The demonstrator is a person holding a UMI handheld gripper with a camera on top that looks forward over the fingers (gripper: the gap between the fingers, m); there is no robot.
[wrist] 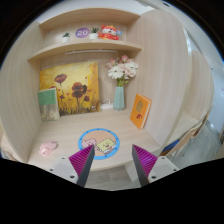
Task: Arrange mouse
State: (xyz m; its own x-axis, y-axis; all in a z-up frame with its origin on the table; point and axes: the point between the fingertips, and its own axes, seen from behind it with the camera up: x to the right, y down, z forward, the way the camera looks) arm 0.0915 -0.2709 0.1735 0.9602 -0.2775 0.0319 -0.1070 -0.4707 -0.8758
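My gripper is open and empty, with its two magenta pads wide apart above the front edge of a light wooden desk. A round mat with a blue rim and a cartoon print lies on the desk just beyond the fingers, a little left of the middle. I see no mouse that I can clearly make out. A small pale pinkish thing lies on the desk to the left of the mat; I cannot tell what it is.
At the back of the desk nook stand a flower painting, a small picture, a blue vase of flowers and an orange card. A shelf above holds small toys. A blue and white thing lies at the right.
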